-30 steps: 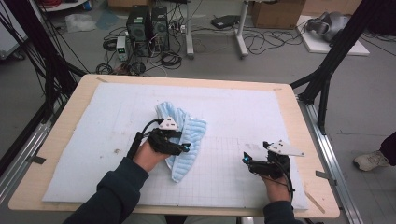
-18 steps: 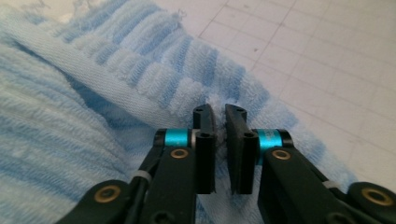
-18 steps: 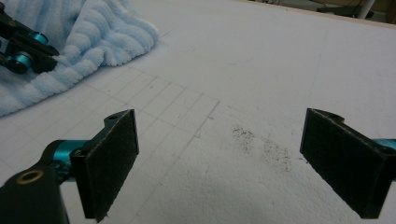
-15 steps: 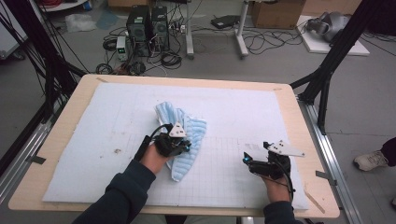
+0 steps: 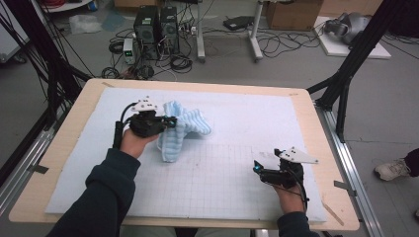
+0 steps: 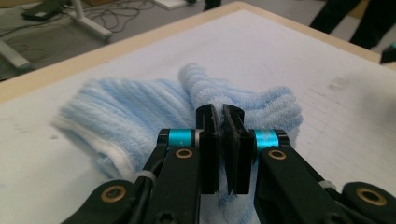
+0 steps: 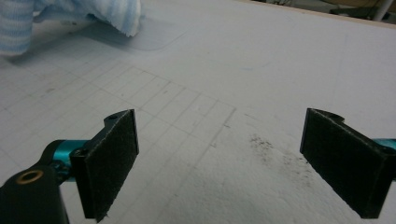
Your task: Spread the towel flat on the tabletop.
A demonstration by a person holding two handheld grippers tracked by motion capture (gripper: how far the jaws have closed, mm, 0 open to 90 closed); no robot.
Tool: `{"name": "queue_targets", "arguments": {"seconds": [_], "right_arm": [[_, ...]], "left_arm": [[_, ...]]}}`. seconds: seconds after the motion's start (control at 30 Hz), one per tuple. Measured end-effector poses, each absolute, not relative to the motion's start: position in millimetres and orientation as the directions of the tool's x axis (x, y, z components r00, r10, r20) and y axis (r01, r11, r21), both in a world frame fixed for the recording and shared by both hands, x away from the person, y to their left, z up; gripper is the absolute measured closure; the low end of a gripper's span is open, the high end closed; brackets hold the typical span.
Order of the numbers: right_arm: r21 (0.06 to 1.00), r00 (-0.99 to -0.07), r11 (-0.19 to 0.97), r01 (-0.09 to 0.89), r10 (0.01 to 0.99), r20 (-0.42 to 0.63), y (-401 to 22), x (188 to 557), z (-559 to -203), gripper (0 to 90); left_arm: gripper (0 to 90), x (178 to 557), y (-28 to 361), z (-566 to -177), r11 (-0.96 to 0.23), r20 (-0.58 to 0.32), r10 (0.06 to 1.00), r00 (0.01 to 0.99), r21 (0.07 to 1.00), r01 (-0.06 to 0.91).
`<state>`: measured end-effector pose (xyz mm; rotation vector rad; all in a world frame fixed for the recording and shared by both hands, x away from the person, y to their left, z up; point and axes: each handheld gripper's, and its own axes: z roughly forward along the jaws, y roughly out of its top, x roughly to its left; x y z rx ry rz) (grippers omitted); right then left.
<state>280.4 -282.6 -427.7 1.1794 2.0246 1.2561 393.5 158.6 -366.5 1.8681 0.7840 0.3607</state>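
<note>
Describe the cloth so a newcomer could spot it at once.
Start at the white gridded mat covering the wooden table. On its left half, the left tool is shut on a crumpled cloth. It is pale blue, fluffy and ribbed, the only soft, coloured thing on the mat.

A lab: computer towers (image 5: pixel 157 24), tangled floor cables (image 5: pixel 276 44) and black rig frames (image 5: pixel 353 59).
</note>
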Motion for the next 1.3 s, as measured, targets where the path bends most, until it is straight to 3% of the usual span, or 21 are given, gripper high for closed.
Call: {"name": "queue_targets", "arguments": {"seconds": [0.33,0.6,0.77,1.17,1.3], "right_arm": [[0.860,-0.609,0.295,0.417,0.793,0.024,-248,294,-427,10.7],[0.844,-0.733,0.394,0.364,0.680,-0.001,-178,328,-423,15.5],[0.830,-0.762,0.432,0.352,0.648,-0.014,-142,348,-427,16.9],[0.802,-0.725,0.450,0.392,0.688,-0.031,-74,400,-443,17.4],[0.803,-0.717,0.438,0.405,0.697,-0.019,-63,410,-445,26.0]], "left_arm": [[84.9,404,199,-364,-0.197,-0.105,0.717,0.689,0.918,0.345],[85.0,403,204,-362,-0.175,-0.106,0.726,0.680,0.927,0.332],[85.0,402,202,-362,-0.178,-0.103,0.723,0.683,0.927,0.329],[85.0,402,201,-361,-0.181,-0.103,0.717,0.689,0.928,0.327],[85.0,401,199,-361,-0.184,-0.100,0.715,0.692,0.928,0.324]]}}
